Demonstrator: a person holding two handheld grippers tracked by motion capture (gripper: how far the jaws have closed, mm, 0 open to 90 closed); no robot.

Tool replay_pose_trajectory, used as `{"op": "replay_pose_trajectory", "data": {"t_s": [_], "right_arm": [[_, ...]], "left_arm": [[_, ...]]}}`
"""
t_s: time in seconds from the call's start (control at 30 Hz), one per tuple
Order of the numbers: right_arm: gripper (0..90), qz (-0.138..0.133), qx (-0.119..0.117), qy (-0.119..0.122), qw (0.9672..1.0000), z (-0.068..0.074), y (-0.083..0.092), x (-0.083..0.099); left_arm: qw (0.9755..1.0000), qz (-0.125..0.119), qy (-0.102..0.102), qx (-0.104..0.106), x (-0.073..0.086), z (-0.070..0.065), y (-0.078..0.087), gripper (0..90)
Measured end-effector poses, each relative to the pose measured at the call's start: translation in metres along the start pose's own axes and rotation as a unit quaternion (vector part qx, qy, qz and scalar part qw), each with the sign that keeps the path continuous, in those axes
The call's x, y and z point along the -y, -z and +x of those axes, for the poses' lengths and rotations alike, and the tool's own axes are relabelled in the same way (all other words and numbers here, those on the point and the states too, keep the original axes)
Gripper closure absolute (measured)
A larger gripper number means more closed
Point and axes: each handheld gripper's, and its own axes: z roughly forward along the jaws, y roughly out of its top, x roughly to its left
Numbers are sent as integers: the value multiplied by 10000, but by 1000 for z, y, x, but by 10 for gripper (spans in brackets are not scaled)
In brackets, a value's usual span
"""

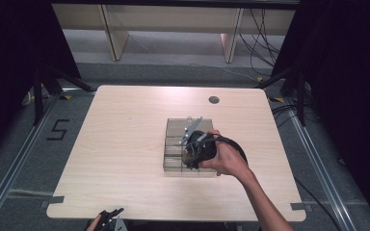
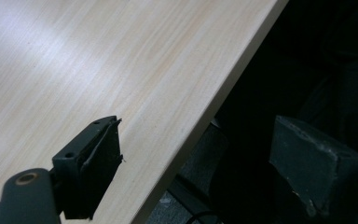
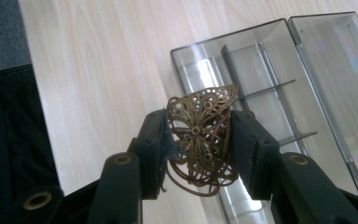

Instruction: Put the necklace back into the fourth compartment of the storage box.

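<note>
A brass filigree ornament (image 3: 203,144) is clamped between the closed jaws of the right tool (image 3: 200,149), held above the open divided box (image 3: 279,93) on the worktop (image 1: 125,144), likely for dropping into a compartment. The left tool (image 2: 196,163) is parked open and empty at the worktop's near edge.

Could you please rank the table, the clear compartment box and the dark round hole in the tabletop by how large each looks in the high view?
1. Table, by far the largest.
2. Clear compartment box, partly covered by the right tool.
3. Dark round hole, smallest.
</note>
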Motion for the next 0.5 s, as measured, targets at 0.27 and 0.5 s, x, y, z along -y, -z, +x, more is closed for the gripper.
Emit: {"op": "replay_pose_trajectory", "data": {"t_s": [0.27,0.5], "right_arm": [[588,204,-16,-145,9997,-12,-14,-16],[588,201,-24,-232,9995,-23,-24,-24]], "left_arm": [[9999,18,-88,-54,0,1,-1,158],[10000,-27,-82,-10,1,1,1,158]]}}
